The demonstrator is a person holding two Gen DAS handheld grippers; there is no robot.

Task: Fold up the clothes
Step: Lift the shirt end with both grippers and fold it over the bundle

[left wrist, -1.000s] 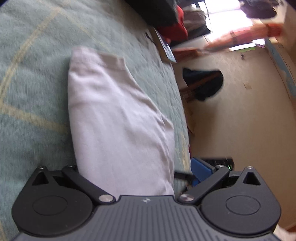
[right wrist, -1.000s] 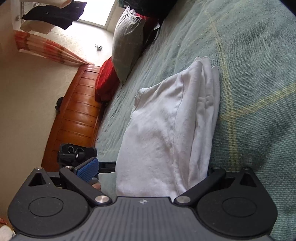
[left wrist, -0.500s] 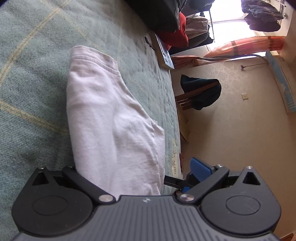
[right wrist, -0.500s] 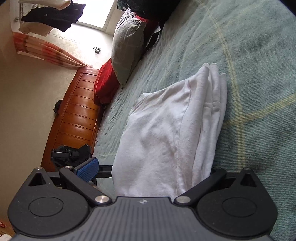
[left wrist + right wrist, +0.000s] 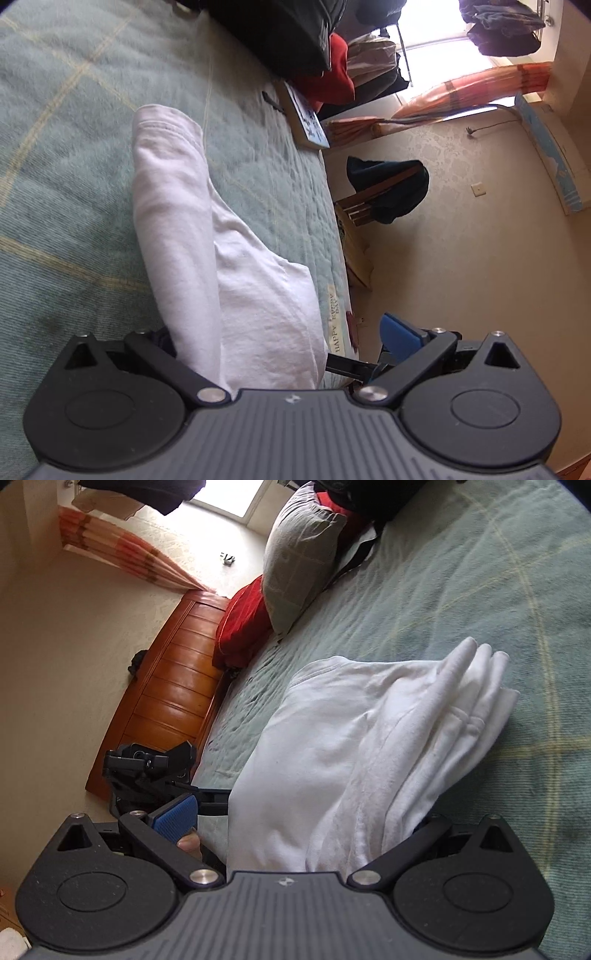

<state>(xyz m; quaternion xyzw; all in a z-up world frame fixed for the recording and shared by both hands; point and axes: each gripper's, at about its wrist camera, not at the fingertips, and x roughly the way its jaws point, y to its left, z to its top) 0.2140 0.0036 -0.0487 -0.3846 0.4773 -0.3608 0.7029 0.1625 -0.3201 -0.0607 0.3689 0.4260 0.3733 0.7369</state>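
Since a second ago the white garment [image 5: 236, 280] has bunched up: in the left wrist view its near edge now stands as a raised, rounded fold along the left side, where before it lay as a flat panel, and in the right wrist view the stacked folded edges [image 5: 476, 686] have swung further right and fanned apart. Both cameras have also tilted, showing more of the room.

That garment lies folded on a green bed cover [image 5: 74, 147] with thin yellow lines, and its near end runs between the fingers of both grippers. On the left gripper [image 5: 280, 354] the blue-padded finger [image 5: 399, 332] stands well to the right, clear of the cloth, while the other finger is hidden under the fabric, so the jaws are wide apart with the garment lying in the gap. The right gripper [image 5: 295, 827] is the same, mirrored: its blue pad [image 5: 175, 814] sits out to the left, apart from the cloth, and its far finger is buried beneath the layered edge. A fingertip [image 5: 188, 843] of the person shows just below that blue pad.

At the head of the bed lie a grey pillow [image 5: 299, 554] and a red pillow [image 5: 243, 624] against a wooden headboard [image 5: 166, 694].
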